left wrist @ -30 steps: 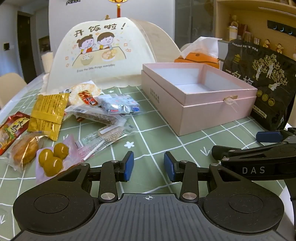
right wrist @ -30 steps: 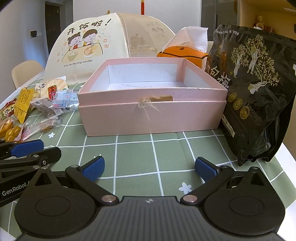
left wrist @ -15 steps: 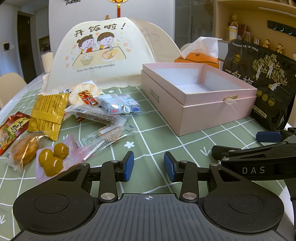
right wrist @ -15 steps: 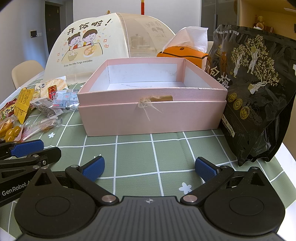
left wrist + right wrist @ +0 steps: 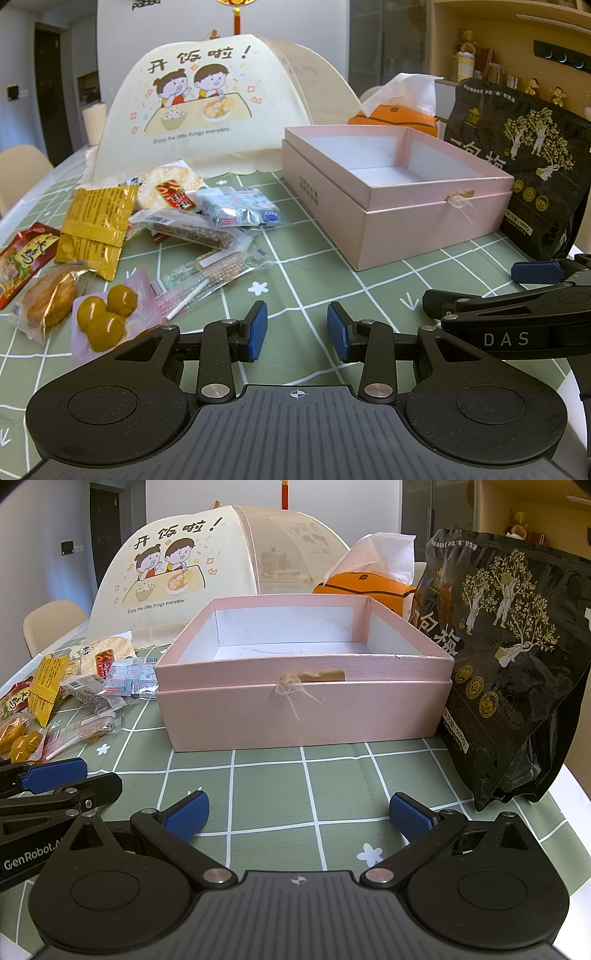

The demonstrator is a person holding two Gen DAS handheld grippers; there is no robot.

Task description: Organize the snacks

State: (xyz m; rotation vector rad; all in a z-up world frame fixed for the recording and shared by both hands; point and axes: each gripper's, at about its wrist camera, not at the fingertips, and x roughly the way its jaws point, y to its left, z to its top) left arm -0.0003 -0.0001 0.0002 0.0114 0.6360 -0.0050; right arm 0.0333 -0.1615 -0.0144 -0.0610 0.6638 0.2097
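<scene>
An empty pink box [image 5: 399,206] [image 5: 303,701] stands open on the green checked tablecloth [image 5: 317,273]. Left of it lie several wrapped snacks: a yellow packet [image 5: 94,225], a rice cracker [image 5: 166,186], a silver-blue pack [image 5: 236,208], a long clear-wrapped bar [image 5: 218,267], a pink pack of three yellow balls [image 5: 105,319] and a bun [image 5: 50,299]. My left gripper [image 5: 297,330] hovers low over bare cloth just right of the snacks, open, nothing between its blue pads. My right gripper [image 5: 297,818] is wide open in front of the box, holding nothing.
A large black snack bag [image 5: 506,664] leans right of the box. Behind stand a cream mesh food cover [image 5: 207,110] and an orange tissue box [image 5: 365,587]. A red packet [image 5: 22,258] lies near the table's left edge. A chair [image 5: 51,624] stands at far left.
</scene>
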